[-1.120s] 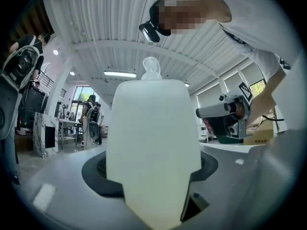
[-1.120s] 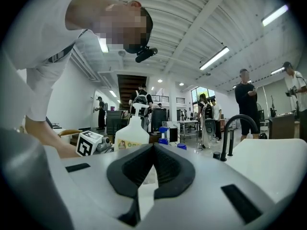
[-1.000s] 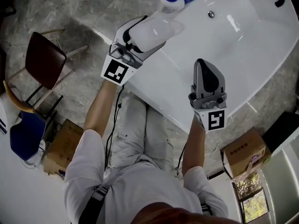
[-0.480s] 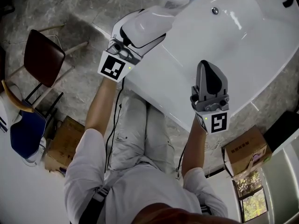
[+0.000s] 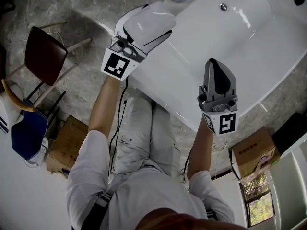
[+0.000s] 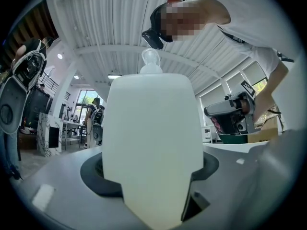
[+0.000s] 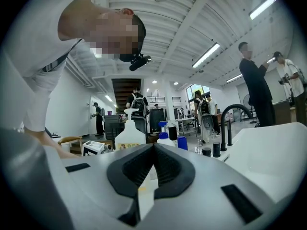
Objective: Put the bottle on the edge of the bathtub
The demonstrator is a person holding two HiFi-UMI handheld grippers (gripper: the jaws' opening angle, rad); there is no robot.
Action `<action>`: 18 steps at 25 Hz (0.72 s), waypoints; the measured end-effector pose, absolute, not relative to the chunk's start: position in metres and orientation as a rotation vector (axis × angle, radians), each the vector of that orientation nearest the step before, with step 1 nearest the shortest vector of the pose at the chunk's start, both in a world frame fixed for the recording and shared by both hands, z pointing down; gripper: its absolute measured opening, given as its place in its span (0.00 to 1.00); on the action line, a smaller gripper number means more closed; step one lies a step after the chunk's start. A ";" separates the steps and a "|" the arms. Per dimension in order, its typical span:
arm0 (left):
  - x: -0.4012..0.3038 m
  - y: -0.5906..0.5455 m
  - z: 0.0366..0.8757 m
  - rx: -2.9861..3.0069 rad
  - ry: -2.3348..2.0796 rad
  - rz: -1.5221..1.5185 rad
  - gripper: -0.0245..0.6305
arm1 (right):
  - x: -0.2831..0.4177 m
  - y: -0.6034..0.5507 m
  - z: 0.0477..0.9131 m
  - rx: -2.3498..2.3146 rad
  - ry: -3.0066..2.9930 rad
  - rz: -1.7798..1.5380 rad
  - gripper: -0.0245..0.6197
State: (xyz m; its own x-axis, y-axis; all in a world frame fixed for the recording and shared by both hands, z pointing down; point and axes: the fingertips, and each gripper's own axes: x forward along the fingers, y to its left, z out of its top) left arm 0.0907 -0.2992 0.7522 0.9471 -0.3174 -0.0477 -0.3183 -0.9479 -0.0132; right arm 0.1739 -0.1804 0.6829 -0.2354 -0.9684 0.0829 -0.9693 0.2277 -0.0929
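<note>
Placement incomplete: the left tool point(image 5: 152, 23) grips the white bottle point(image 6: 151, 143) above the near rim of the bathtub point(image 5: 182, 95), release outstanding; the right tool point(image 5: 216, 67), jaws pressed together and empty, hovers over that rim.

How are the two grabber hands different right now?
The left gripper is clamped on a white bottle, which holds its jaws wide apart; the right gripper holds nothing, and its jaws are together. The left gripper is at the bathtub's outer edge; the right gripper is above the tub's white surface. Both carry a black-and-white marker cube.
</note>
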 end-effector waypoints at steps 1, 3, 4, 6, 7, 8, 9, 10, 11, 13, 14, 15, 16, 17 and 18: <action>0.091 -0.300 0.752 -3.079 0.505 0.068 0.59 | 0.173 -0.180 0.684 1.938 -2.458 0.200 0.04; 0.090 -0.300 0.750 -3.091 0.513 0.073 0.59 | 0.171 -0.177 0.683 1.941 -2.460 0.212 0.04; 0.090 -0.300 0.748 -3.100 0.518 0.079 0.60 | 0.171 -0.176 0.682 1.941 -2.460 0.215 0.04; 0.090 -0.299 0.745 -3.105 0.516 0.082 0.62 | 0.169 -0.174 0.680 1.937 -2.461 0.216 0.04; 0.091 -0.298 0.744 -3.104 0.509 0.073 0.65 | 0.168 -0.173 0.680 1.935 -2.462 0.216 0.04; 0.092 -0.297 0.745 -3.104 0.502 0.064 0.68 | 0.167 -0.172 0.679 1.934 -2.462 0.215 0.04; 0.093 -0.296 0.745 -3.105 0.498 0.055 0.71 | 0.167 -0.171 0.679 1.933 -2.462 0.215 0.04; 0.094 -0.296 0.746 -3.106 0.499 0.048 0.73 | 0.167 -0.171 0.678 1.932 -2.461 0.217 0.04; 0.094 -0.296 0.746 -3.106 0.502 0.040 0.76 | 0.166 -0.170 0.677 1.931 -2.459 0.219 0.04; 0.094 -0.295 0.745 -3.107 0.510 0.024 0.79 | 0.165 -0.167 0.672 1.930 -2.459 0.224 0.04; 0.093 -0.294 0.744 -3.106 0.516 0.015 0.82 | 0.164 -0.166 0.670 1.929 -2.459 0.225 0.04; 0.092 -0.293 0.743 -3.105 0.524 0.005 0.85 | 0.164 -0.164 0.667 1.928 -2.459 0.225 0.04; 0.090 -0.293 0.742 -3.103 0.534 -0.004 0.87 | 0.163 -0.162 0.664 1.928 -2.458 0.226 0.04; 0.089 -0.293 0.741 -3.101 0.545 -0.012 0.90 | 0.162 -0.161 0.661 1.929 -2.457 0.228 0.04; 0.087 -0.293 0.739 -3.100 0.557 -0.017 0.93 | 0.162 -0.159 0.658 1.929 -2.455 0.230 0.04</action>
State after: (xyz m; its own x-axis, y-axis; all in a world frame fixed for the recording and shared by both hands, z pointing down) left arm 0.0873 -0.2935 0.7391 0.9375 -0.3478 0.0124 -0.3479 -0.9375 0.0063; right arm 0.1619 -0.1588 0.6576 -0.2407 -0.9656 0.0986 -0.9671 0.2300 -0.1086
